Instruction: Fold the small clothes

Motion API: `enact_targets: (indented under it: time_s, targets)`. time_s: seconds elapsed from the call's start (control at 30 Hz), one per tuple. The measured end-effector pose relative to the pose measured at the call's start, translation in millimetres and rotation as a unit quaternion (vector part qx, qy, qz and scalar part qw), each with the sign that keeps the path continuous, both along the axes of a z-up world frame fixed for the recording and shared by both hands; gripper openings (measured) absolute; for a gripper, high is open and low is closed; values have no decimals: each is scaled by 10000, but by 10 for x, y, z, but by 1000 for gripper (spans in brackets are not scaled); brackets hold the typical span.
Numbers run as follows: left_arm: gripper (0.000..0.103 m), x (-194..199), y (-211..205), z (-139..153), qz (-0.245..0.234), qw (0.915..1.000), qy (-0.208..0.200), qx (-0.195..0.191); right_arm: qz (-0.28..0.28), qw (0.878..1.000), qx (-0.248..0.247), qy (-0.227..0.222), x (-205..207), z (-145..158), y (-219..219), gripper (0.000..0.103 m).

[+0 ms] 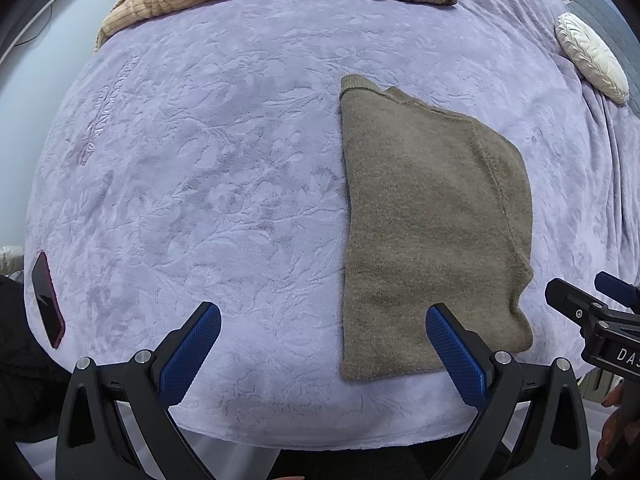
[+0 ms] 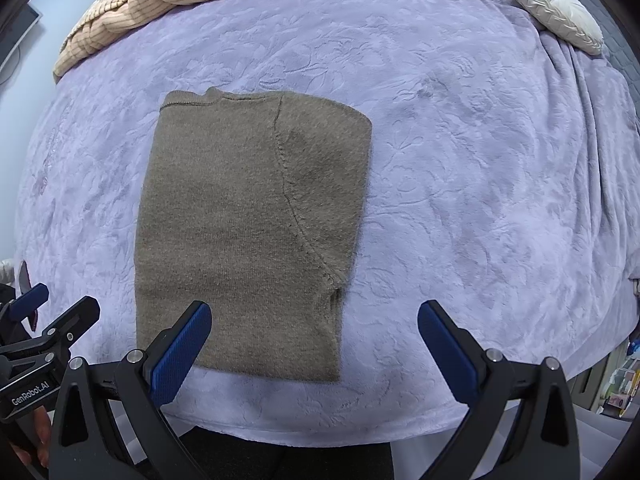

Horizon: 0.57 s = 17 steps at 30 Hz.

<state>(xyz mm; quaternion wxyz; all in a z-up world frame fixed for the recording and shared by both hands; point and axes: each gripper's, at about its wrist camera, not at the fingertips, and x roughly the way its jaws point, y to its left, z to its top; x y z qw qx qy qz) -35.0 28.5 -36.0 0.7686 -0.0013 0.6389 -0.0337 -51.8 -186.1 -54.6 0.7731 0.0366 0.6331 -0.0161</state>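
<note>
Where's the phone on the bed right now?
In the left wrist view the phone lies at the near left edge of the purple blanket, well left of the folded brown sweater.

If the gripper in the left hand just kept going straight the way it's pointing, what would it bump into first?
Probably the lilac blanket: the open left gripper points at bare blanket just left of the folded brown sweater. Depth is hard to judge through the fisheye lens.
</note>
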Motion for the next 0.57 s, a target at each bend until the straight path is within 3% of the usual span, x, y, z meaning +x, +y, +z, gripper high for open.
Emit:
enact_targets:
  time_s: [0.57]
  targets:
    - [103, 18, 26, -21, -69, 9999, -56, 92, 52, 10000, -16, 71, 29, -42, 5, 103]
